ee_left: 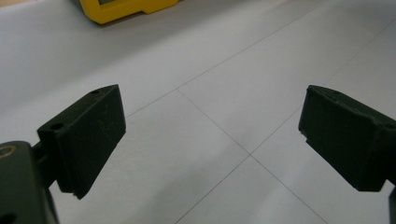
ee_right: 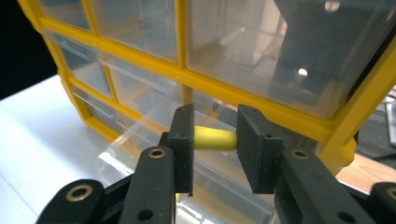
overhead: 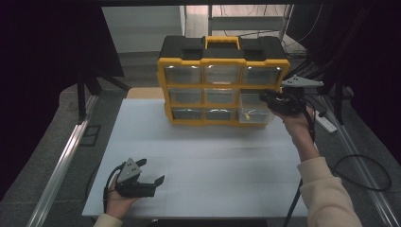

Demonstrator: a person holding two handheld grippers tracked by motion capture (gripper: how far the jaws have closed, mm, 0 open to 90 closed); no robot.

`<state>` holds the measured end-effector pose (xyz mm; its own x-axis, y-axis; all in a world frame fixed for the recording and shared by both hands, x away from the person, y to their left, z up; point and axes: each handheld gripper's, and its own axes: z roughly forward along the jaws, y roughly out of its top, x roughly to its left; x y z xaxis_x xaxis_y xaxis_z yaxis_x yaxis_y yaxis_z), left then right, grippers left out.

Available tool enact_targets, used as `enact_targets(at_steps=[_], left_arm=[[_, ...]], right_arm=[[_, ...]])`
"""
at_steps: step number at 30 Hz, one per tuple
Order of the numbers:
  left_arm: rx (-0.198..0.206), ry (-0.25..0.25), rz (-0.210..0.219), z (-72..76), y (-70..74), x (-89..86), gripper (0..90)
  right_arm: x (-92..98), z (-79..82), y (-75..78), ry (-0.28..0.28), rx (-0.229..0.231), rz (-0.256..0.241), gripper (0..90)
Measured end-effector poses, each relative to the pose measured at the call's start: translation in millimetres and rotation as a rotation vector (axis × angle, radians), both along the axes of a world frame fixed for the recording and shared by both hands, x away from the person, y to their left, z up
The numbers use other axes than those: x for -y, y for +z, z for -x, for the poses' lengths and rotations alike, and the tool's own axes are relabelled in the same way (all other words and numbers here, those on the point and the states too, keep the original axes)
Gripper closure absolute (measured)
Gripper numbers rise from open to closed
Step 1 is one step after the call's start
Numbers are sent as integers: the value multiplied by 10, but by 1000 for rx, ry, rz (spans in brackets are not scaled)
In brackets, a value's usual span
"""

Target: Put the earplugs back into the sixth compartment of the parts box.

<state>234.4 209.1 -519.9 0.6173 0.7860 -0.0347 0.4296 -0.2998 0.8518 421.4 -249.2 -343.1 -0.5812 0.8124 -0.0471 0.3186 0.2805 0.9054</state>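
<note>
Presently the right claw [ee_right: 215, 140] pinches a small yellow cylinder [ee_right: 215, 138] between its jaws, held just above the pulled-out clear drawer [overhead: 253, 112] at the lower right of the yellow organiser [overhead: 222, 87]. The high view puts that claw [overhead: 274, 101] at the cabinet's right edge, over the drawer. The left claw [overhead: 149, 177] rests spread wide and empty low over the white table [overhead: 198, 151], well apart from the cabinet (idle, by the look of it).

Risks, as judged:
- The grip sits on the curved flank of the cylinder; a round, smooth piece could roll or squirt out if the pinch slackens.
- Dropped from here, it may strike the drawer's front wall and bounce onto the table.
- The jaws stand close to the yellow frame bar above; lifting carelessly could knock it and jolt the piece loose.
</note>
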Motion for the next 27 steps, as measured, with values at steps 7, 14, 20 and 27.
enact_targets(at_steps=[7,14,20,27], left_arm=[[-2,-7,-2,-12,-2,2,71],[7,-11,4,-23,20,15,71],[9,-11,8,-27,30,13,71],[8,-14,4,-27,26,25,71]], right_arm=[[-82,-34,-52,-3,-7,8,344],[-124,115,-13,21,15,-18,278],[-141,332,-23,64,35,-30,273],[-114,594,-76,111,61,-42,273]])
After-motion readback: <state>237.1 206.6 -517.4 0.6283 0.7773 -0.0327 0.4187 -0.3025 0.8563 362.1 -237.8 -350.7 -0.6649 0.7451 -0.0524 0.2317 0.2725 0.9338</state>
